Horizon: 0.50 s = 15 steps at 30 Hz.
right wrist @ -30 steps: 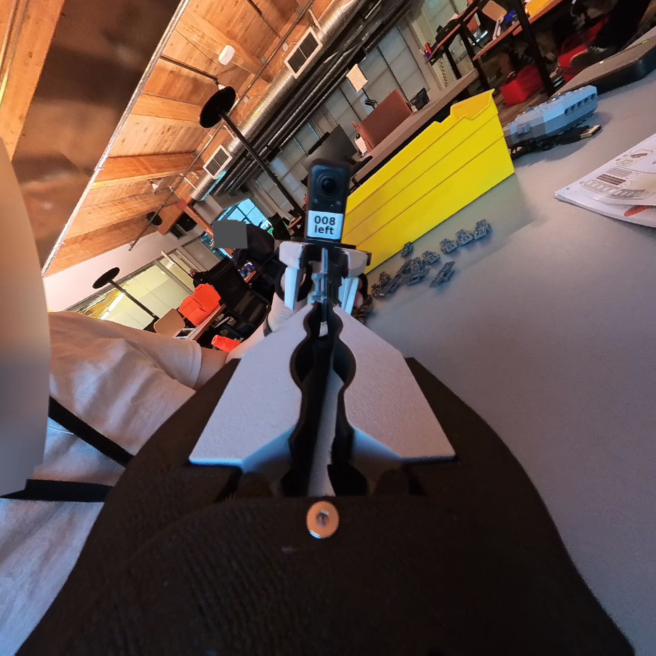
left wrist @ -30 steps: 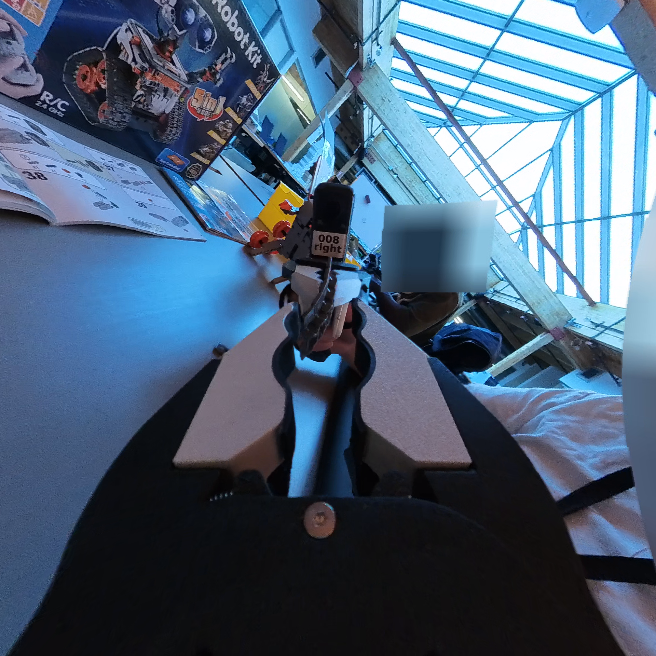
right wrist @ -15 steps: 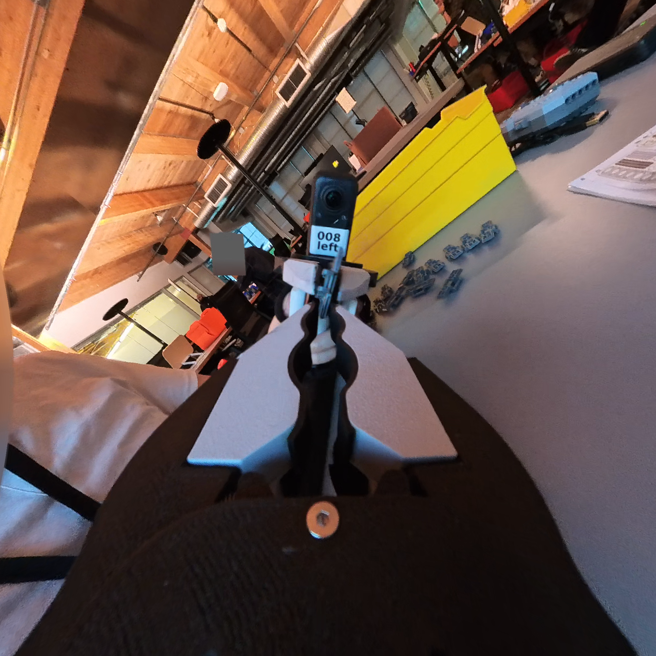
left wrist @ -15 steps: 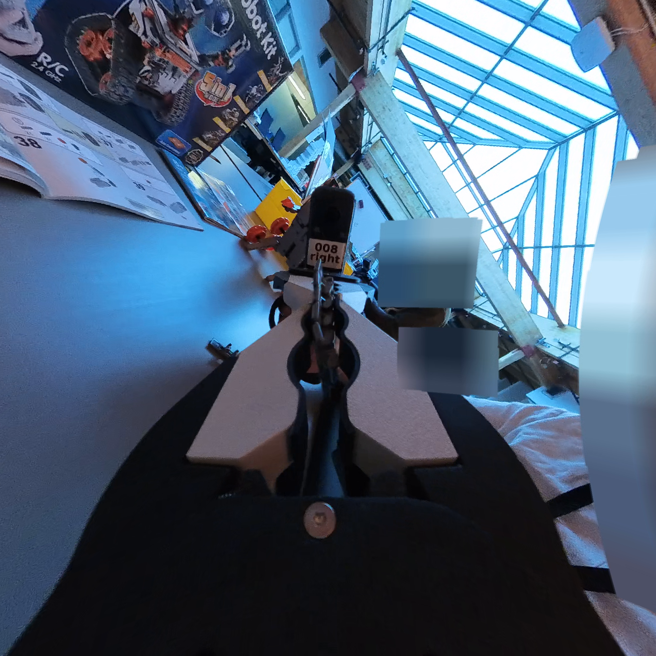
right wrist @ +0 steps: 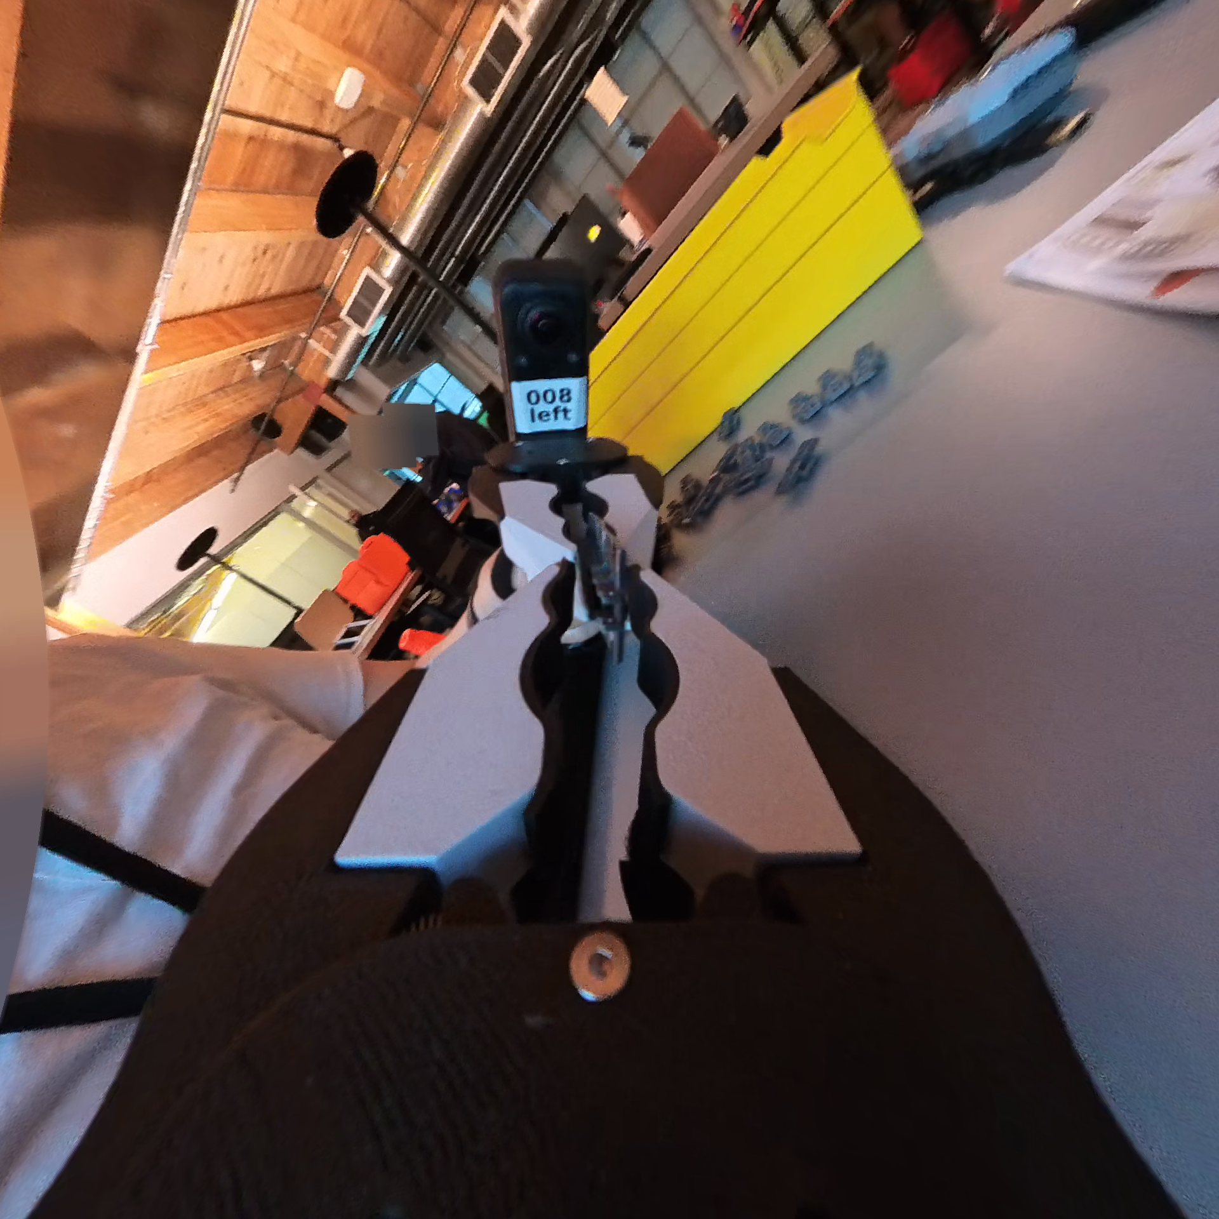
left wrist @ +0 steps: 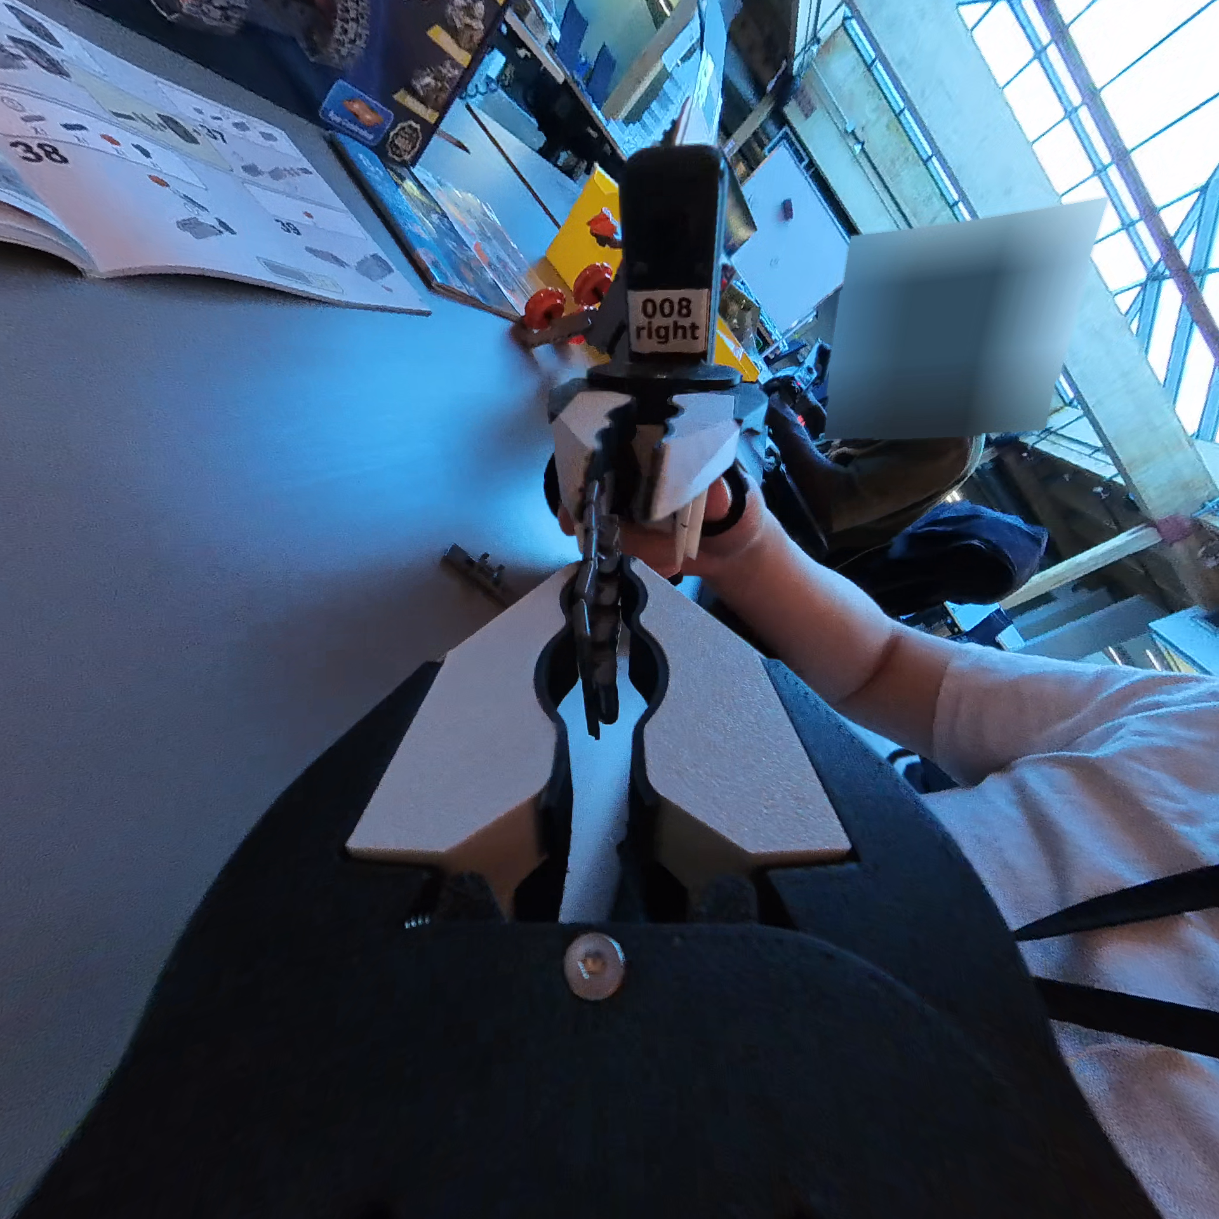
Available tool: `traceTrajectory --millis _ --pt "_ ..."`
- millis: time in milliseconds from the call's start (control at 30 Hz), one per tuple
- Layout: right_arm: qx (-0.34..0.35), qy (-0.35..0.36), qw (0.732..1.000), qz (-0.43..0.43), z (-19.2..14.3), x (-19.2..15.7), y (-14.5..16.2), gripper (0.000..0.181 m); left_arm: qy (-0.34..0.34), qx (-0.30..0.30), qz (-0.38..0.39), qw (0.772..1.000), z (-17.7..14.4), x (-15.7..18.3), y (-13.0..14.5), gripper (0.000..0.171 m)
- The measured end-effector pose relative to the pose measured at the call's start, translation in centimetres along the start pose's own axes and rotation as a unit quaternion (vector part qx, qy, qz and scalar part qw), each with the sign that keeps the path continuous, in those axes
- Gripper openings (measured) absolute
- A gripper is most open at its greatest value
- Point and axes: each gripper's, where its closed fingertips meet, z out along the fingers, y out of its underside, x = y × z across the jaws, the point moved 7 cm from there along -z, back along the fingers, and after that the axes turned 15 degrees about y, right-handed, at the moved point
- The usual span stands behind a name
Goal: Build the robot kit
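Track chain (left wrist: 597, 597) strung between both grippers, held above the desk (left wrist: 231, 528).

Long axis straight along the line from left gripper (left wrist: 599, 587) to right gripper (left wrist: 643, 455), each clamped on one end; facing tip to tip, neither nearer. In right view, chain (right wrist: 603, 570) pinched at right gripper (right wrist: 601, 593), left gripper (right wrist: 580, 511) opposite. Versus earlier: grippers drawn apart, chain now taut; loose links (right wrist: 772, 462) beside yellow bin (right wrist: 758, 290) unchanged.

Site: workshop/maker lab | Evidence: grey desk (right wrist: 989, 659), yellow bin (right wrist: 758, 297), kit box (left wrist: 369, 59), manual (left wrist: 165, 198), exposed ducts (right wrist: 448, 185), timber ceiling (right wrist: 218, 264)
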Motion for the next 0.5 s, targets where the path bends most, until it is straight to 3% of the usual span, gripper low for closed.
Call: traceTrajectory --millis 167,267,500 --pt "-0.023 0.002 1.000 0.006 0.20 0.10 0.25 0.000 0.019 -0.001 -0.005 1.000 0.11 0.16 0.07 0.008" --pt "-0.009 -0.023 0.999 0.035 0.09 -0.17 0.14 0.000 0.039 0.028 -0.015 0.999 0.03 0.20 -0.34 0.026" --pt "0.006 -0.045 0.998 0.047 0.52 -0.66 -0.13 0.001 0.038 0.030 0.015 0.999 0.15 0.78 -0.81 0.006"
